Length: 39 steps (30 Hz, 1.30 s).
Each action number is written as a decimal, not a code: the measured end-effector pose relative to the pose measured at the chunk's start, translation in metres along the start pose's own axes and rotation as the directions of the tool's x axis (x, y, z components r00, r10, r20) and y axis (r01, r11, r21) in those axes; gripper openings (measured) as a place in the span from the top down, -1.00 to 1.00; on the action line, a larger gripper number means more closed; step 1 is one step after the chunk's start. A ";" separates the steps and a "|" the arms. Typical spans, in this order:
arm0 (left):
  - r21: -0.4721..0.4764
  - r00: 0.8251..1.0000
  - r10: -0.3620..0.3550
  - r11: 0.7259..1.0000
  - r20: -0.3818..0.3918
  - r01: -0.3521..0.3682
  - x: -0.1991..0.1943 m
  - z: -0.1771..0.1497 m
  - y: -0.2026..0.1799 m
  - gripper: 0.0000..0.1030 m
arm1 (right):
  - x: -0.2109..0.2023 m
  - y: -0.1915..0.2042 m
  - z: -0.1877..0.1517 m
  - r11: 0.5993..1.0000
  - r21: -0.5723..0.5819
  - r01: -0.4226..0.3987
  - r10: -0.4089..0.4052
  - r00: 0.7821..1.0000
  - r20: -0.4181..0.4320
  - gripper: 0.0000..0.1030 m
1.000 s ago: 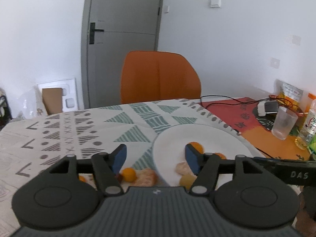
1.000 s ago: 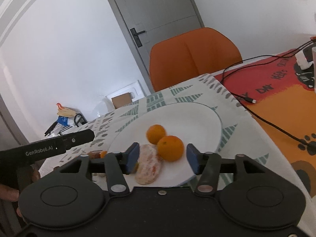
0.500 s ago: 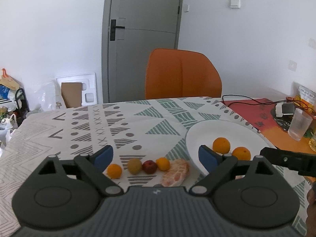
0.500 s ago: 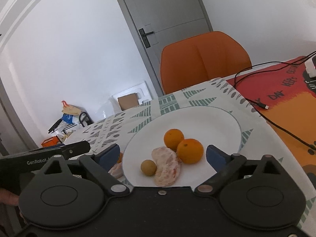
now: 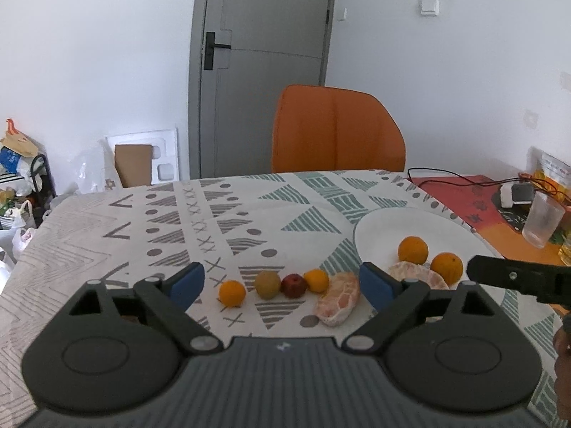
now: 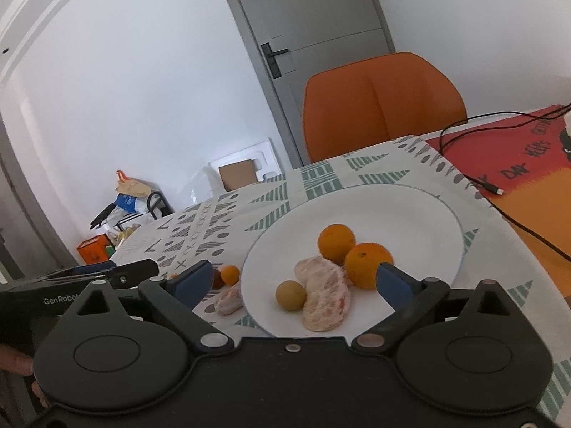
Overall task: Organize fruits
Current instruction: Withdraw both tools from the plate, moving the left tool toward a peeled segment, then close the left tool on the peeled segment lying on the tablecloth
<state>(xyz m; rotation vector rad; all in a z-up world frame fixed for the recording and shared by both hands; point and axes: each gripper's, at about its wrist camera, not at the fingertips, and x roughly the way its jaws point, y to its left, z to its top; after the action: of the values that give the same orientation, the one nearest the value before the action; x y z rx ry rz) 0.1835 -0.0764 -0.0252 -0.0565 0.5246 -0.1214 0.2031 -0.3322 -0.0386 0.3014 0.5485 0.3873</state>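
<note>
- Both the left gripper (image 5: 282,281) and the right gripper (image 6: 294,281) have just opened wide, holding nothing.
- Five fruits (image 5: 267,284) lie at frame centre, left of the plate (image 5: 378,228).
- Better to close gently around the soft peeled piece (image 5: 339,297).

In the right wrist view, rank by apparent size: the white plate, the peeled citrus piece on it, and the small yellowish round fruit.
1. white plate
2. peeled citrus piece
3. small yellowish round fruit
The last two lie side by side, so nearness hardly skews it.
</note>
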 end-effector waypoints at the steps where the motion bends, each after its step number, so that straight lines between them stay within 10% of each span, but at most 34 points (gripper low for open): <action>1: 0.006 1.000 -0.006 1.000 -0.001 0.006 0.000 -0.001 0.000 -0.79 | 0.001 0.001 0.000 1.000 -0.003 -0.002 0.002 1.000 -0.002 -0.91; 39: 0.041 0.980 -0.118 0.991 -0.161 0.126 0.078 -0.025 -0.025 0.02 | 0.017 -0.017 -0.005 1.000 -0.006 0.027 -0.027 0.999 -0.037 -0.49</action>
<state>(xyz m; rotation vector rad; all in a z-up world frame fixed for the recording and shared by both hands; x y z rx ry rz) 0.2359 -0.1116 -0.0835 -0.0297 0.6770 -0.2603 0.2184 -0.3392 -0.0560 0.2822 0.5871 0.3688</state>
